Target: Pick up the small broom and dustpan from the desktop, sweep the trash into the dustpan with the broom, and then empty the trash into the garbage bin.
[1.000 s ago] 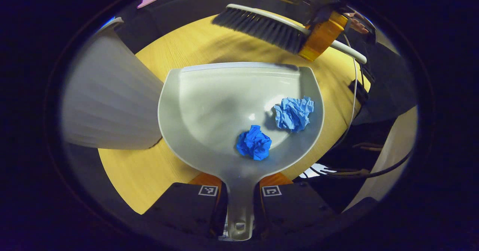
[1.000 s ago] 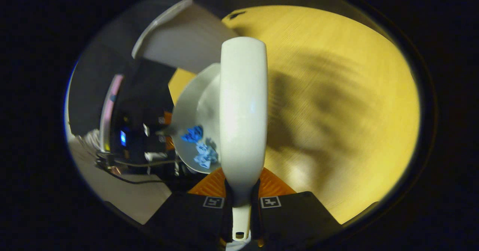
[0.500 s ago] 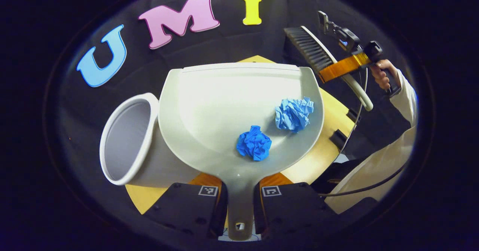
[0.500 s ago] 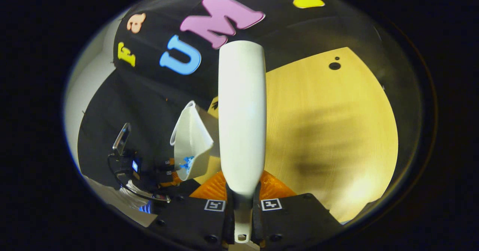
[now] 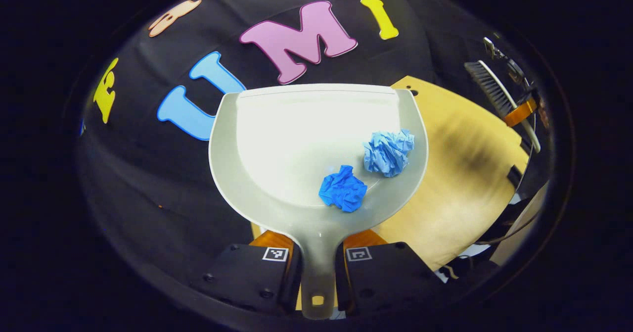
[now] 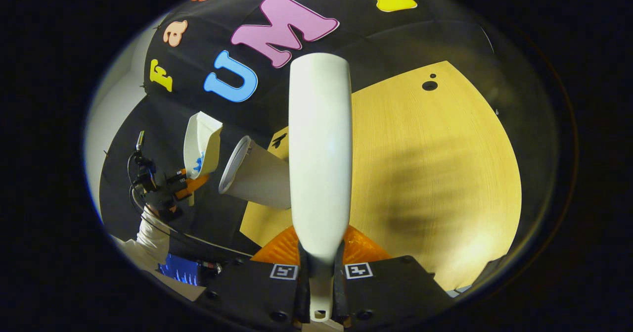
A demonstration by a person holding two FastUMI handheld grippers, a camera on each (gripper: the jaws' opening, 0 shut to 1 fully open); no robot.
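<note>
Black booth cloth now backs the left gripper view, where the garbage bin (image 6: 254, 173) stood half a second ago. Beside it lies the wooden desktop (image 5: 460, 173). The dustpan (image 5: 296, 139) has risen, its handle pinched by the left gripper (image 5: 316, 267). The right gripper (image 6: 320, 277) clamps the broom (image 6: 319, 164). Both paper wads, light (image 5: 388, 151) and dark (image 5: 342, 188), remain inside.
</note>
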